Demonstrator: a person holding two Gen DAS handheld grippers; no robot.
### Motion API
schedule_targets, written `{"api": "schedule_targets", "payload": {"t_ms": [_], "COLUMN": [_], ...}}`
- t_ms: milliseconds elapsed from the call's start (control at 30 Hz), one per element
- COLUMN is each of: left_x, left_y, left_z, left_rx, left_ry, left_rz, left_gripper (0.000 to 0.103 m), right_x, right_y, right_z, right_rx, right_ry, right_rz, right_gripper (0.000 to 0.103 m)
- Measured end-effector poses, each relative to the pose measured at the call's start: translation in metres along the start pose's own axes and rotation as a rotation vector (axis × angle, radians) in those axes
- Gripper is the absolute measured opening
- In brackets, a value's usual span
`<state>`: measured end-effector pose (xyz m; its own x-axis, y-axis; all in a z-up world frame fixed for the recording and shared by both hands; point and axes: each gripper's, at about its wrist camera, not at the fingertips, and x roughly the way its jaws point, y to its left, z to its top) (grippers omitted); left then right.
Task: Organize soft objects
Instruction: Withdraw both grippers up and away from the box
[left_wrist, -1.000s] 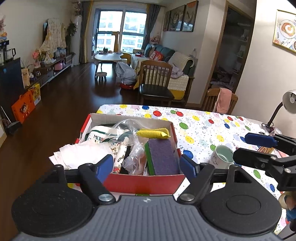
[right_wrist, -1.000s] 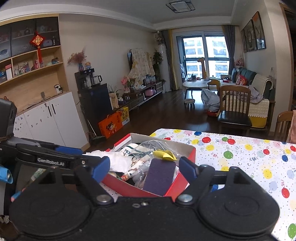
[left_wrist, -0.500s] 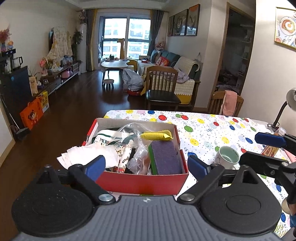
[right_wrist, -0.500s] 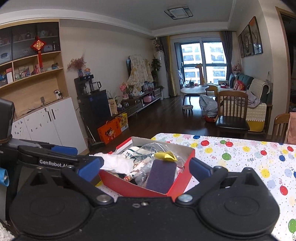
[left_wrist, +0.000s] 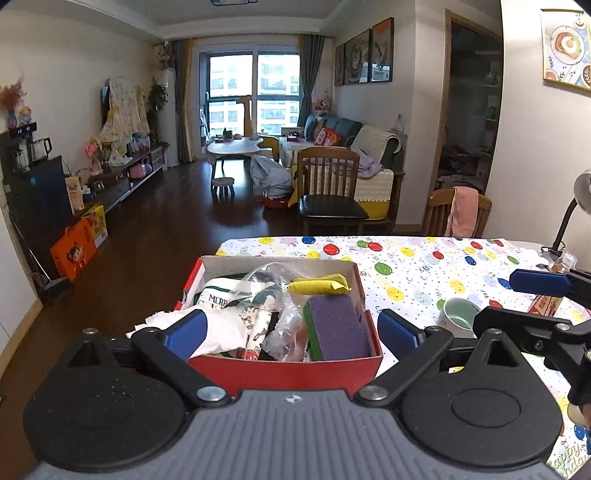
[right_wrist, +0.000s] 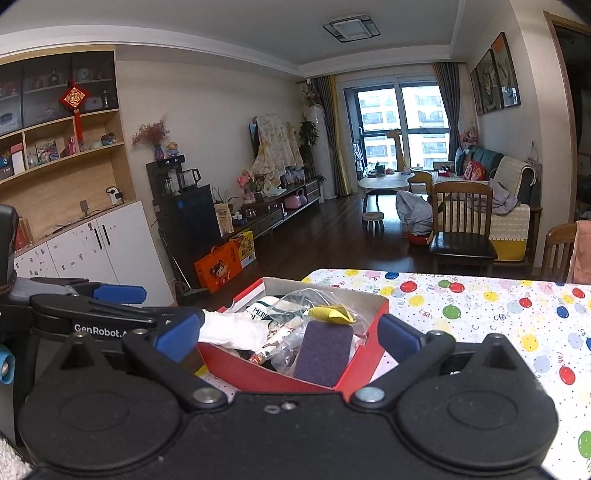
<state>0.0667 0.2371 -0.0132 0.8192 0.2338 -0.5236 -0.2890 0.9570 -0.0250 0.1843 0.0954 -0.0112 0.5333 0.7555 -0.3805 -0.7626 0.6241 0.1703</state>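
A red open-topped cardboard box on the polka-dot-clothed table holds a purple scouring sponge at 3 o'clock, a yellow cloth at 1, and a white fabric printed "MERR…" (rest hidden, possibly "MERRY") at 10. Left tongs and right tongs both gape, empty.

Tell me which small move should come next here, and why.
Probably lower the left tool toward the red box and close on the purple sponge. Both tools are open and empty, above the box's near edge. The sponge stands exposed against the box's right wall, easier to pinch than the plastic bag tangled beside it.
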Motion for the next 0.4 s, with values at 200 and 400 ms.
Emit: {"api": "schedule_targets", "payload": {"t_ms": [200, 400], "left_x": [-0.0004, -0.0011], "left_y": [0.0010, 0.0012], "left_z": [-0.0002, -0.0003], "left_rx": [-0.007, -0.007], "left_ry": [0.009, 0.011], "left_rz": [-0.014, -0.024], "left_gripper": [0.099, 0.099], "right_x": [0.0002, 0.0015], "right_y": [-0.0002, 0.0013], "right_z": [-0.0012, -0.0017], "right_rx": [0.003, 0.010], "right_ry": [0.003, 0.015], "right_rz": [-0.002, -0.007], "right_gripper": [0.103, 0.103]}}
